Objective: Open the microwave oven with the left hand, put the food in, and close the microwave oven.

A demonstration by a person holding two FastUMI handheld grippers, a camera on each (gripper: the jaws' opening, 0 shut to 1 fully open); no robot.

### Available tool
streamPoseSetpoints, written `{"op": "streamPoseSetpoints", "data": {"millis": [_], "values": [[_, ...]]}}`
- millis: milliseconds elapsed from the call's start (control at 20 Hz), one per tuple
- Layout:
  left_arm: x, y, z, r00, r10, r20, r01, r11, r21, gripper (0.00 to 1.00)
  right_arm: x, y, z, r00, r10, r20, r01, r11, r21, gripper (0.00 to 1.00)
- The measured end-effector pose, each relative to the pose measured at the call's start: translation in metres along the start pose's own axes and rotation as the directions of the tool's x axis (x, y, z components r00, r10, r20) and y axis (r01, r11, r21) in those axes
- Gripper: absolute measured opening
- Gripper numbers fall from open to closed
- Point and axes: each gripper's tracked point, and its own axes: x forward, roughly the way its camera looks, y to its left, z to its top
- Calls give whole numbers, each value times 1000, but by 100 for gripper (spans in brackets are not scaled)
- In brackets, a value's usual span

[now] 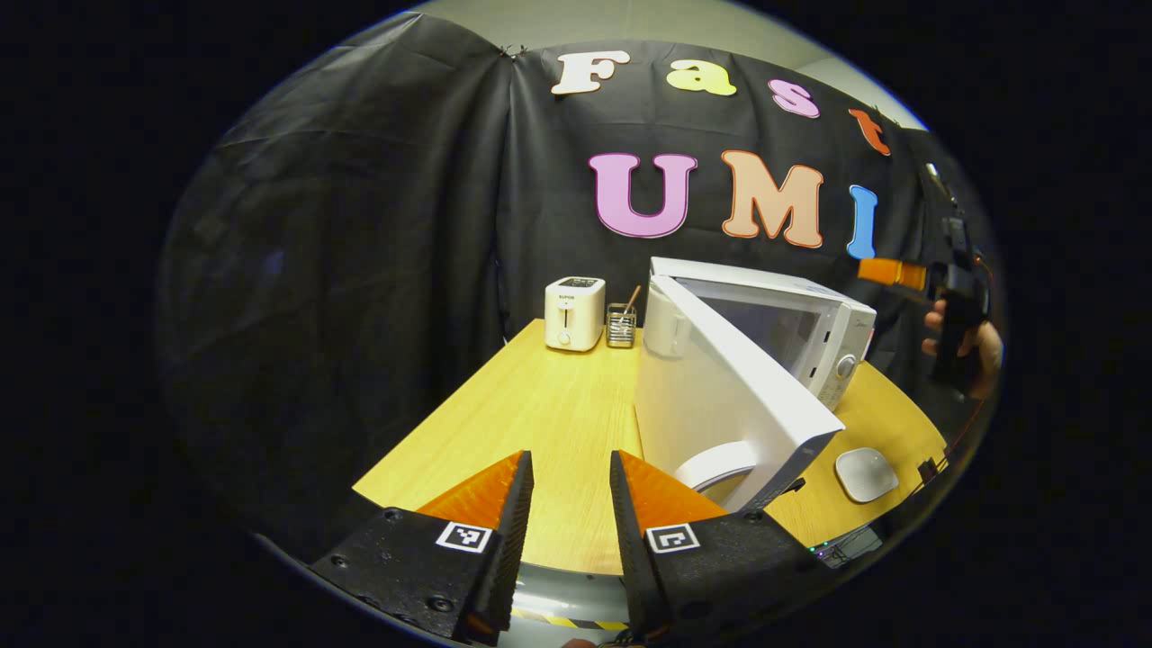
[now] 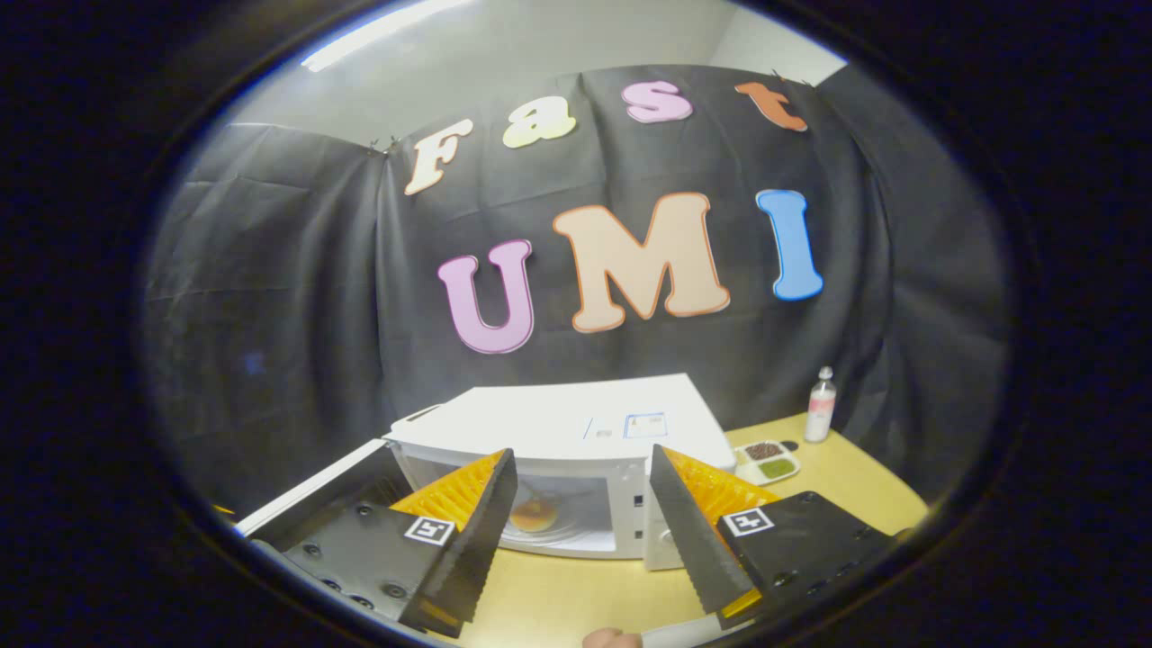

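The white microwave (image 1: 823, 328) stands on the yellow table (image 1: 558, 405) with its door (image 1: 729, 396) swung wide open toward me. My left gripper (image 1: 571, 459) is open and holds nothing; it hovers over the table's near edge, left of the door. In the right gripper view the microwave (image 2: 576, 423) is straight ahead, its door (image 2: 306, 490) open to the left. A round brownish food item (image 2: 533, 516) lies inside on the turntable. My right gripper (image 2: 581, 454) is open and empty just before the opening. That gripper (image 1: 895, 272), held by a hand (image 1: 972, 346), is also in the left gripper view.
A white toaster (image 1: 574, 312) and a small utensil holder (image 1: 620, 326) stand at the table's back. A white plate (image 1: 715, 463) lies partly hidden behind the door, a white rounded pad (image 1: 866, 474) right of it. A bottle (image 2: 820, 405) and small dishes (image 2: 767, 457) sit right of the microwave.
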Motion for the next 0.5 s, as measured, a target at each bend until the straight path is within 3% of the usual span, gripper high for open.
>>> {"op": "streamPoseSetpoints", "data": {"millis": [100,200,300,350,500], "values": [[5,-4,-11,999,-22,-43,21,1000,-11,48,-14,-18,26,999,-33,21,32,999,15,92],[6,-9,-17,997,-23,-67,22,1000,-12,36,-28,-31,51,997,-62,52,60,998,35,91],[10,-7,-19,997,8,-78,-8,1000,-3,9,-39,-41,68,994,-77,75,76,997,18,91],[9,-11,-21,997,1,-82,-1,1000,-7,1,-45,-44,76,993,-82,89,83,997,0,91],[13,-27,-16,997,-14,-72,15,1000,11,2,-65,-50,95,988,-89,125,96,994,-47,92]]}}
